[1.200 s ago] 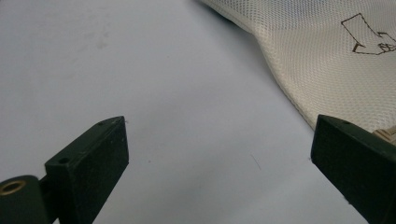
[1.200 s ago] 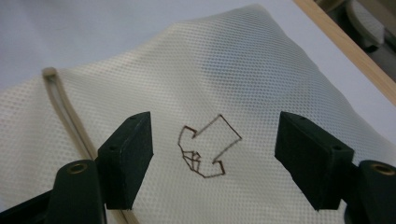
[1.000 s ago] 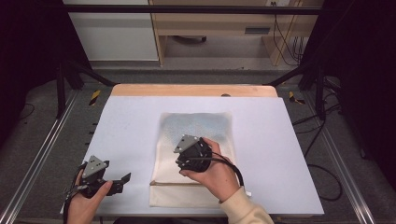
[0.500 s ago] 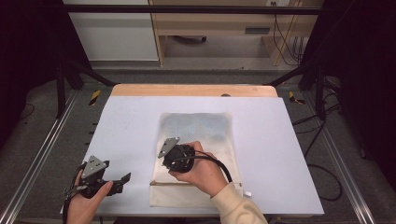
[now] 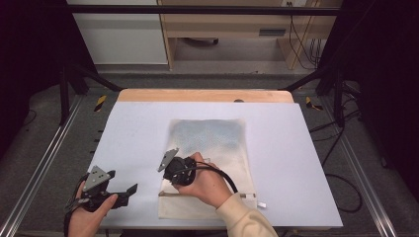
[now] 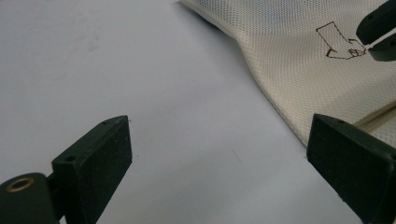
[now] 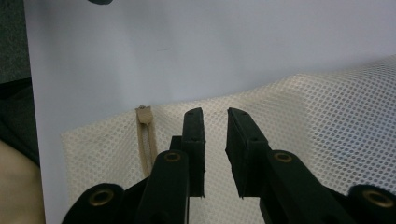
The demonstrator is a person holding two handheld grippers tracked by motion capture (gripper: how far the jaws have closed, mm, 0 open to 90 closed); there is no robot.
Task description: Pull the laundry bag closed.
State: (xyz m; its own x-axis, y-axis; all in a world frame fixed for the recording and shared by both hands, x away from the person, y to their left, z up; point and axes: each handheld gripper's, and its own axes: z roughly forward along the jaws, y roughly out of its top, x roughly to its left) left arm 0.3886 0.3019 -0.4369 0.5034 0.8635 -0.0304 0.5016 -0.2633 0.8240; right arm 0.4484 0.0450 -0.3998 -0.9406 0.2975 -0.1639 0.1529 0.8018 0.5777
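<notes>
A cream mesh bag lies flat on the white table, its zip end towards me. My right gripper points down onto the bag's near-left part; its jaws have just been closing and now stand shut, pinching the mesh. In the right gripper view the gripper is over the mesh bag, beside the tan zip end. My left gripper rests low at the table's near-left, open and empty. The left gripper view has its gripper facing the mesh bag and the right gripper at a brown stitched mark.
The table's far edge is a wooden strip. Metal rails run along both sides, with black frame posts at the far corners. A white tag sticks out at the bag's near-right corner.
My right hand has moved left and towards me, down over the bag's near-left part. The left hand has stayed put.
</notes>
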